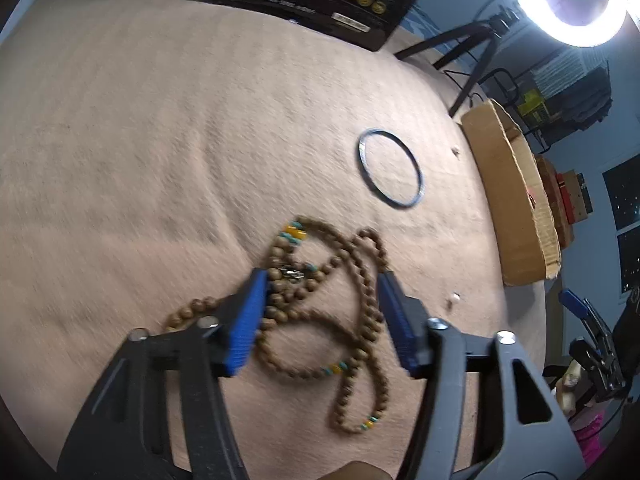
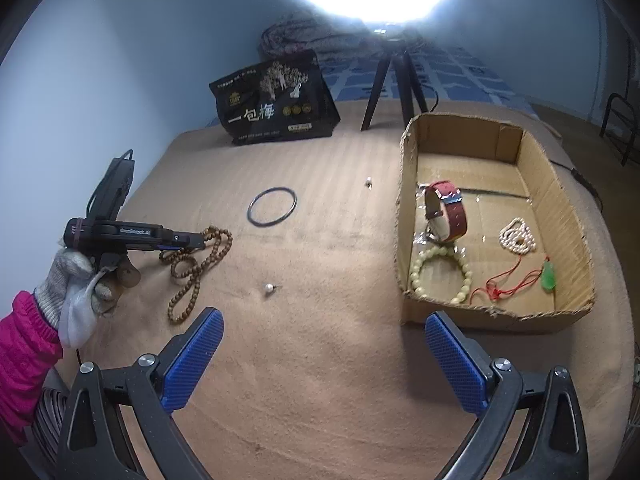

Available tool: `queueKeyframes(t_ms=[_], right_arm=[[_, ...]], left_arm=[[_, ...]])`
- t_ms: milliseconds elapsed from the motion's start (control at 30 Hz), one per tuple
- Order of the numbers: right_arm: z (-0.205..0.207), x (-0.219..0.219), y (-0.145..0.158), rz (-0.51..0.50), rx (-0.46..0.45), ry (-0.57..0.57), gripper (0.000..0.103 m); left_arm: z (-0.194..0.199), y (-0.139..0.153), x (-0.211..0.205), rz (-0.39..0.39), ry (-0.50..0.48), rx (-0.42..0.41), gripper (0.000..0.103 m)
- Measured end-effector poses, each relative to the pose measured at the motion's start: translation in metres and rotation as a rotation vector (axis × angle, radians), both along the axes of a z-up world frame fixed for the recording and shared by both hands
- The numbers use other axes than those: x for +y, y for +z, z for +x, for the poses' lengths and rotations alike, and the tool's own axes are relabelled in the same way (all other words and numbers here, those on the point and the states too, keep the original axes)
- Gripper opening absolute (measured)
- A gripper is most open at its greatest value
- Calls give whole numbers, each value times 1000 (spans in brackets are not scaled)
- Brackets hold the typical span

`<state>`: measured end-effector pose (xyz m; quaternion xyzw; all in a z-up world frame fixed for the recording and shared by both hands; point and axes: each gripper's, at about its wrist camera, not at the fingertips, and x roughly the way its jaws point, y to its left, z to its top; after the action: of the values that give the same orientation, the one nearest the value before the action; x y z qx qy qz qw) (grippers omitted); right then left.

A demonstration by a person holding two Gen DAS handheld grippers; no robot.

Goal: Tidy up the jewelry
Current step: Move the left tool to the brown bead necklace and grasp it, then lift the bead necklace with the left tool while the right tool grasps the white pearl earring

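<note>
**Q:** What room do you have to move in, and where are the edges?

**A:** I work on a bed covered by a tan blanket (image 2: 320, 320). Its near part is wide and bare. A cardboard box (image 2: 568, 216) sits along the right side, its far wall and right wall close to the blanket's edge. At the far edge stand a black bag (image 2: 276, 100) and a tripod (image 2: 396, 84) under a bright ring light (image 1: 576, 0). A blue wall runs close along the left side.

**Q:** Where is the jewelry?

**A:** A long string of brown wooden beads (image 1: 360, 280) lies in loose, crossing loops on the blanket, with small yellow and turquoise beads at intervals. My left tongs (image 1: 320, 320) are spread wide right over it, one blue pad on each side of the loops, gripping nothing. A thin dark bangle (image 1: 390, 168) lies flat just beyond the beads. Two small pale bits, too tiny to identify, lie apart on the blanket, one (image 2: 269, 289) near, one (image 2: 368, 181) farther.

**Q:** And the right side?

**A:** My right tongs (image 2: 324, 360) are wide open above bare blanket, holding nothing. Inside the box lie a red-strapped watch (image 2: 446, 216), a pale bead bracelet (image 2: 440, 274), a coiled white bead strand (image 2: 518, 236) and a green pendant (image 2: 549, 277) on red cord.
</note>
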<state>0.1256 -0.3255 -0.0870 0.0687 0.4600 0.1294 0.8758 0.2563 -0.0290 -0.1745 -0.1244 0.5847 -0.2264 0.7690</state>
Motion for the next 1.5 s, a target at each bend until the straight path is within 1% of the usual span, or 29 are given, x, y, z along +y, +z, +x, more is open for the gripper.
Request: queueKeyframes(t_ms=[67, 167, 233, 333, 467, 533, 600, 667, 800, 867, 900, 967, 1000, 1067, 1100, 1167, 1200, 1267, 1333, 1400, 1433, 1500], right_arm=[[2, 3, -3, 5, 9, 10, 102], [7, 9, -7, 1, 15, 23, 102], [10, 13, -10, 6, 22, 38, 102], [13, 25, -13, -8, 24, 75, 101], [16, 45, -20, -49, 22, 135, 98], [19, 52, -26, -60, 30, 158, 96], [20, 58, -32, -67, 39, 171, 95], [23, 63, -39, -71, 48, 182, 92], [30, 75, -51, -98, 71, 207, 86], [34, 80, -57, -111, 83, 213, 80], [37, 81, -60, -118, 87, 213, 78], [43, 84, -65, -133, 92, 206, 74], [46, 85, -67, -138, 93, 201, 73], [51, 86, -71, -145, 96, 199, 66], [53, 87, -72, -150, 96, 199, 65], [58, 88, -75, -171, 93, 199, 62], [60, 89, -76, -179, 90, 201, 61], [62, 90, -77, -187, 85, 203, 57], [64, 93, -77, -192, 81, 209, 55], [66, 96, -78, -205, 78, 216, 49], [66, 97, -78, -211, 77, 218, 43], [66, 100, -78, -222, 75, 226, 39]], left_arm=[[-10, 2, -14, 64, -28, -32, 68], [-25, 5, -32, 161, -80, -95, 69], [-34, 4, -43, 195, -115, -117, 72], [-41, 3, -50, 223, -120, -141, 76], [-45, 2, -55, 259, -120, -167, 76], [-48, 1, -59, 282, -124, -181, 76], [-51, -1, -57, 303, -130, -196, 76], [-53, -2, -59, 330, -142, -215, 76], [-58, -4, -59, 361, -155, -242, 76], [-59, -4, -59, 365, -153, -247, 76], [-59, -4, -58, 364, -149, -249, 74], [-59, -5, -58, 368, -141, -254, 68], [-59, -4, -56, 363, -135, -253, 67], [-58, -4, -53, 361, -126, -254, 56], [-57, -4, -52, 360, -120, -254, 53], [-55, -3, -46, 354, -104, -252, 40], [-54, -2, -43, 348, -97, -250, 38], [-52, -2, -39, 337, -86, -245, 29], [-50, -2, -34, 322, -77, -238, 26], [-49, -2, -33, 318, -72, -237, 24], [-49, -2, -32, 317, -70, -237, 23], [-49, -2, -33, 317, -69, -237, 22]])
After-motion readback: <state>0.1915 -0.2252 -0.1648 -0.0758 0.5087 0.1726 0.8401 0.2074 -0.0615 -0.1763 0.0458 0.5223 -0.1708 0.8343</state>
